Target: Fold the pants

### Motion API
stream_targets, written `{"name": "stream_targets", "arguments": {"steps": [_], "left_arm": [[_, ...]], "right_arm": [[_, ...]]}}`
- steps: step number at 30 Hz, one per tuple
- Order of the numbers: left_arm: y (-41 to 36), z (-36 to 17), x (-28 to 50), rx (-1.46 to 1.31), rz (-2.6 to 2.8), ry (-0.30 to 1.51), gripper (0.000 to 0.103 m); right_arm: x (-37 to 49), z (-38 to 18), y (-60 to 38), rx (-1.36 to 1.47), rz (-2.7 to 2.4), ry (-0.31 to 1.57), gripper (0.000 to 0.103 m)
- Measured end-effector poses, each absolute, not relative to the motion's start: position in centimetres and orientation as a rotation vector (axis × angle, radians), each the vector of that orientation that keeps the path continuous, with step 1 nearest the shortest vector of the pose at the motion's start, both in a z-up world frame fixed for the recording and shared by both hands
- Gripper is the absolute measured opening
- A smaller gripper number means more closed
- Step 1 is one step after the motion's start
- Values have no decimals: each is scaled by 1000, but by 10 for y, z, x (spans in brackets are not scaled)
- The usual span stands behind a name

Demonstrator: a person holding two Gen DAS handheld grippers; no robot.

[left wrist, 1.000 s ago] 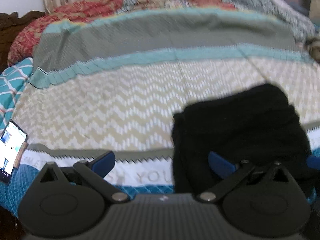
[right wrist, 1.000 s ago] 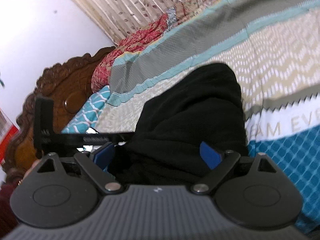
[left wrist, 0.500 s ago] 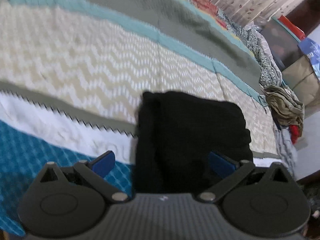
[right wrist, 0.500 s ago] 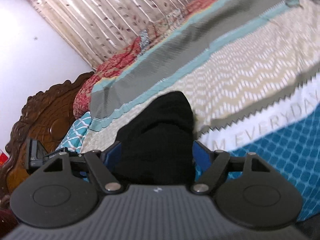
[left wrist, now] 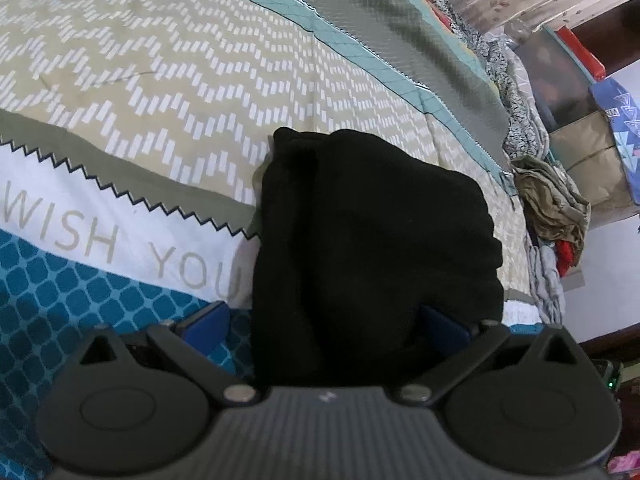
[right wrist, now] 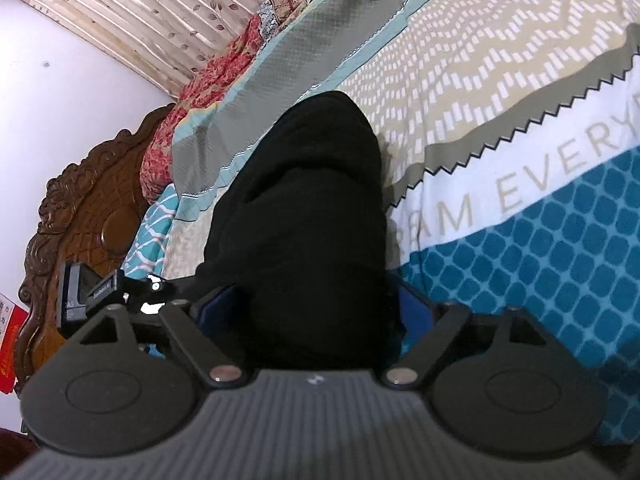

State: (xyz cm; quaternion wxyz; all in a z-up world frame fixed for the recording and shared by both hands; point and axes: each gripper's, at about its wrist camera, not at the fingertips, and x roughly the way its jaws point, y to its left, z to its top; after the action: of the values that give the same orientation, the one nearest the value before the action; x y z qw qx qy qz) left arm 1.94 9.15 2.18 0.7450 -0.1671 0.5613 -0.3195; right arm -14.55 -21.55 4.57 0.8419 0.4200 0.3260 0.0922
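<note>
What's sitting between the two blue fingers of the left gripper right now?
The black pants, folded into a bundle on the bedspread, fill the gap between the left gripper fingers in the left wrist view. Nothing else shows there.

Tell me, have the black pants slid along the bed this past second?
No. The black pants still lie just right of the YOU lettering on the bedspread.

The black pants (left wrist: 372, 248) hide the near bedspread (left wrist: 120, 92) lettering – part of both blue fingertips (right wrist: 218, 308) too. Its far-right word runs off-frame.
</note>
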Motion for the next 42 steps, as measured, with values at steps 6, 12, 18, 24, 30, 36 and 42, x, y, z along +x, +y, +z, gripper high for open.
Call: {"name": "stream_targets", "arguments": {"steps": [6, 12, 18, 24, 30, 36, 42], "left_arm": [[83, 23, 17, -304, -703, 1232, 103], [74, 21, 16, -306, -705, 1225, 103], [67, 37, 2, -329, -744, 1186, 78], [47, 84, 11, -331, -806, 1079, 76], [1, 132, 65, -271, -855, 943, 79], [-70, 143, 137, -206, -804, 820, 89], [-123, 59, 212, -81, -511, 1012, 90]], "right_arm": [[-147, 49, -207, 867, 171, 656, 96], [-125, 51, -197, 827, 143, 692, 103], [-120, 71, -187, 779, 162, 720, 69], [-121, 108, -187, 670, 209, 601, 52], [-88, 136, -213, 544, 181, 433, 51], [-7, 140, -268, 524, 125, 296, 52], [86, 76, -297, 578, -8, 474, 53]]}}
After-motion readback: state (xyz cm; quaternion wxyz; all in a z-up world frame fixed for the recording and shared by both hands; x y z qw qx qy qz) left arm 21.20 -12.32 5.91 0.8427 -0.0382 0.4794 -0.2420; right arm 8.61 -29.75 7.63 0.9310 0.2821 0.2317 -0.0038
